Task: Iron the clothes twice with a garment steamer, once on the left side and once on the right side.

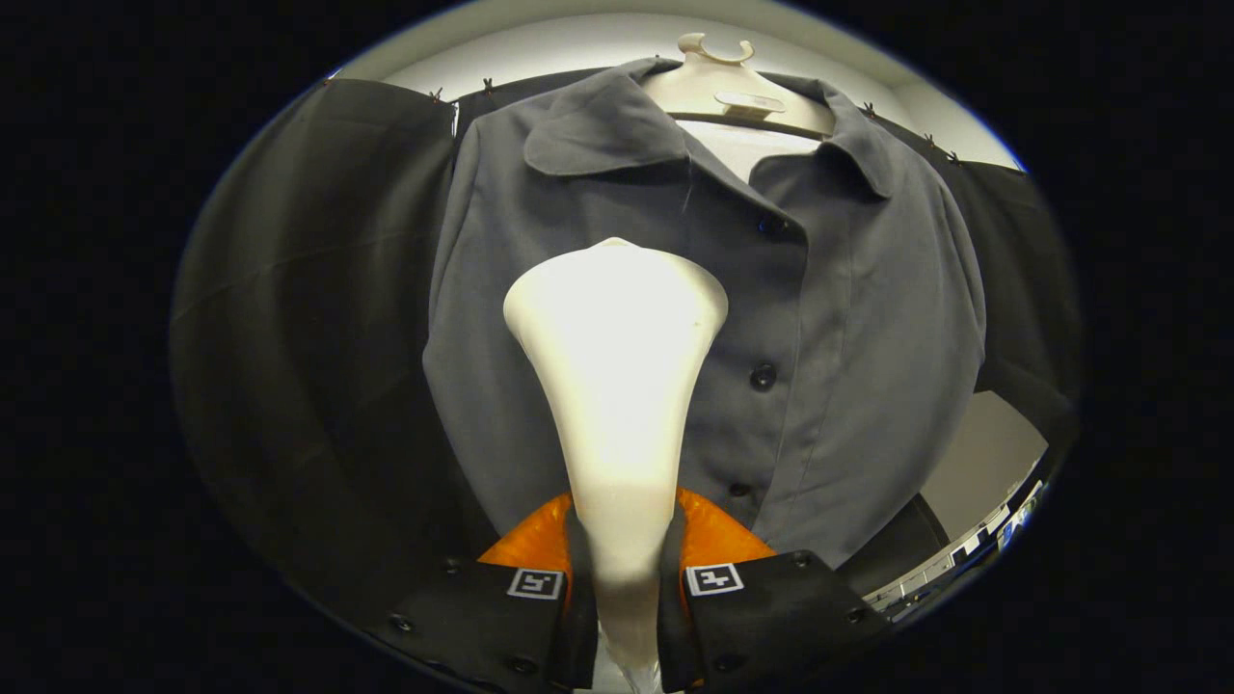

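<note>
1. We see the white garment steamer point(617, 386) standing long and tall between the two fingers. Its thin handle is down low and its wide head is up high, pointing away from us at the shirt.
2. The gripper point(622, 588) is pinching the steamer's thin handle. One finger presses on each side of it.
3. The wide head sits in front of the left half of the grey shirt point(848, 318), just beside the row of dark buttons point(763, 376). We cannot tell if the head touches the cloth.
4. The shirt hangs on a pale hanger point(737, 92). The collar is open at the top and the hanger shows inside it.
5. Black cloth point(308, 318) hangs behind the shirt on both sides.
6. The fingers point straight ahead at the shirt, and the steamer leans a little toward it.
</note>
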`<state>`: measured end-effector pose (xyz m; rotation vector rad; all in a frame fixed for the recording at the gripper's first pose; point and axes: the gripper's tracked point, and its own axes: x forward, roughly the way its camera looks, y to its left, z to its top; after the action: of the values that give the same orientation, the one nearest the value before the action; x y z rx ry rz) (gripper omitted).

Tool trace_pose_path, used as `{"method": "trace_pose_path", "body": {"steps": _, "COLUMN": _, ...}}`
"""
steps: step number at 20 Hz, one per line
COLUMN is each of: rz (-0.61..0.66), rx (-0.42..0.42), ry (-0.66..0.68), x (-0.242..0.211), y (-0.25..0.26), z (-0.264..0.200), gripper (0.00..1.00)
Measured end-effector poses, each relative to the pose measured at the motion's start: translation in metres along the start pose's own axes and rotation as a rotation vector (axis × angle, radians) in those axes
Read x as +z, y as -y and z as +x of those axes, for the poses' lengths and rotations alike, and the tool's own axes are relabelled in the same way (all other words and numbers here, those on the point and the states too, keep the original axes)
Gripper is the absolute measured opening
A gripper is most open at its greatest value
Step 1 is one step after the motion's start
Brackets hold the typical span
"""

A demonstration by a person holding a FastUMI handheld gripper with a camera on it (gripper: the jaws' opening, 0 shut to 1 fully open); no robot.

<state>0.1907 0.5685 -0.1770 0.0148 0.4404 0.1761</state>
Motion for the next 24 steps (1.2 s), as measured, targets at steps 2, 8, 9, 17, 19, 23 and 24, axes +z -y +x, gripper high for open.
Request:
{"method": "trace_pose_path", "body": {"steps": 2, "rz": -0.001, "rx": -0.001, "ry": -0.008, "x": -0.009, "y": 0.003, "z": 0.002, "gripper": 0.33}}
{"method": "trace_pose_path", "body": {"steps": 8, "rz": -0.018, "rx": 0.005, "ry": -0.036, "x": -0.036, "y": -0.001, "z": 0.008, "gripper": 0.32}}
{"method": "trace_pose_path", "body": {"steps": 9, "rz": -0.019, "rx": 0.008, "ry": -0.047, "x": -0.042, "y": -0.002, "z": 0.011, "gripper": 0.32}}
{"method": "trace_pose_path", "body": {"steps": 17, "rz": -0.021, "rx": 0.027, "ry": -0.127, "x": -0.082, "y": -0.004, "z": 0.022, "gripper": 0.33}}
{"method": "trace_pose_path", "body": {"steps": 19, "rz": -0.029, "rx": 0.034, "ry": -0.138, "x": -0.092, "y": -0.006, "z": 0.024, "gripper": 0.33}}
{"method": "trace_pose_path", "body": {"steps": 23, "rz": -0.034, "rx": 0.05, "ry": -0.171, "x": -0.128, "y": -0.004, "z": 0.029, "gripper": 0.33}}
{"method": "trace_pose_path", "body": {"steps": 24, "rz": -0.033, "rx": 0.055, "ry": -0.183, "x": -0.136, "y": -0.003, "z": 0.03, "gripper": 0.33}}
